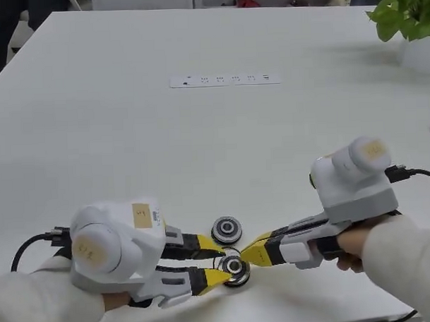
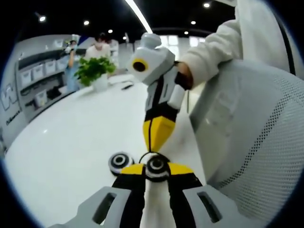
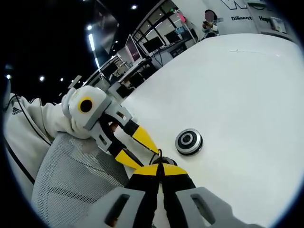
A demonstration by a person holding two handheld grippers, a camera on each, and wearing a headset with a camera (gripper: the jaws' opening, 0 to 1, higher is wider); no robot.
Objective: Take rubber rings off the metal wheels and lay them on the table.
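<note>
White table (image 1: 214,133) carries our work near its front edge. We have the left gripper (image 1: 222,265) clamped on a metal wheel (image 1: 235,268) to steady it. The right gripper (image 1: 248,254) is pinched tight on the thin rubber ring (image 2: 150,155) at the wheel's rim. A second wheel (image 1: 226,230) lies just beside. We judge the peel is under way; next we must draw the ring clear and lay it on the table.

A white power strip (image 1: 225,80) lies flat, well apart from a leafy potted plant (image 1: 402,13)
</note>
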